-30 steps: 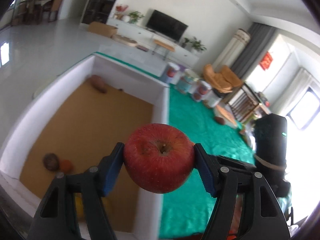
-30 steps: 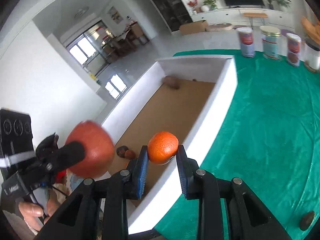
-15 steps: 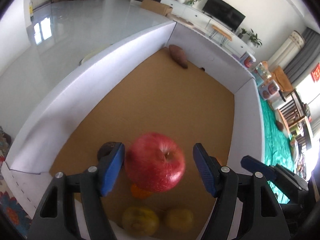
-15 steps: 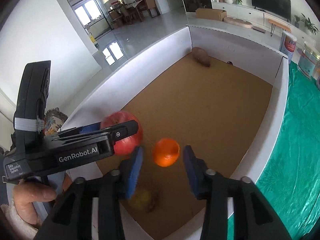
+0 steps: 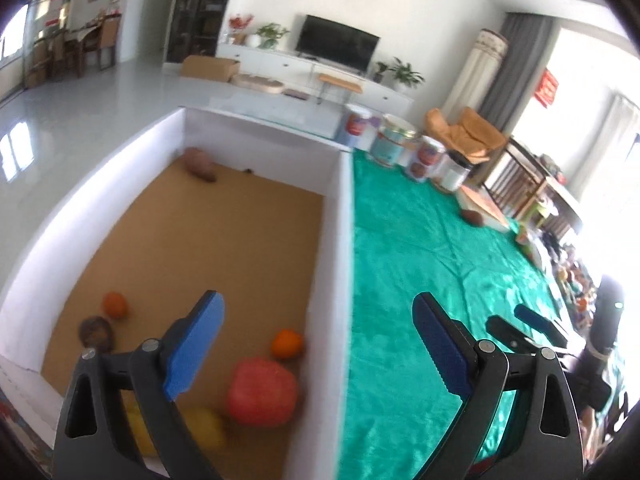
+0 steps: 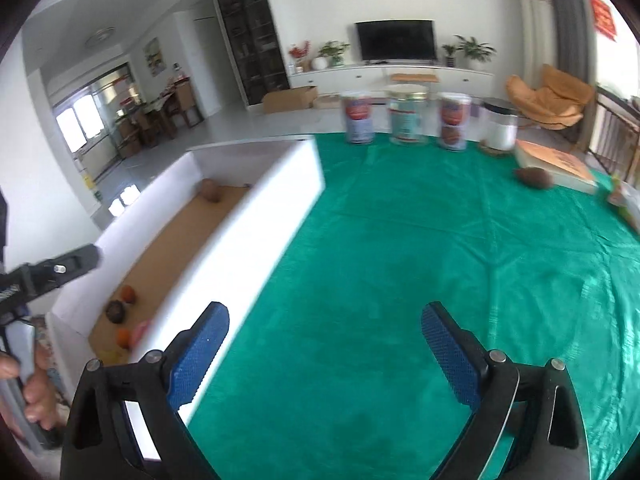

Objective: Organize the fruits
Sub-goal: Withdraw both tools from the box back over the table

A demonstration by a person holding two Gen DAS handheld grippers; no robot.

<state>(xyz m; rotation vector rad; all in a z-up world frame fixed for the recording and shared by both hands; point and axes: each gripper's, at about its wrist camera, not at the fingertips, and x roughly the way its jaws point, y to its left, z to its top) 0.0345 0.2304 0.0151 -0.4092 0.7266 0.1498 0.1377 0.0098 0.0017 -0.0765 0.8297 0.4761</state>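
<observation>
A red apple (image 5: 262, 392) lies on the cardboard floor of the white-walled box (image 5: 334, 280), near its right wall, with an orange (image 5: 286, 344) just behind it. My left gripper (image 5: 320, 340) hangs above them, its jaws opening wide with nothing between the blue pads. A second orange (image 5: 115, 305), a dark brown fruit (image 5: 96, 332) and yellow fruits (image 5: 204, 428) also lie in the box. My right gripper (image 6: 324, 346) is over the green cloth (image 6: 440, 260), jaws opening, empty. A brown fruit (image 6: 534, 178) rests far right on the cloth.
A sweet-potato-like item (image 5: 199, 164) lies at the box's far corner. Several tins (image 6: 406, 120) and a white container (image 6: 498, 128) stand along the cloth's far edge, a book (image 6: 554, 164) beside them. A person's hand (image 6: 34, 396) grips the left tool.
Both grippers let go: the apple and the orange dropped into the box. The jaws spread wide. The right gripper swung right, out over the green cloth; the left view also swung right.
</observation>
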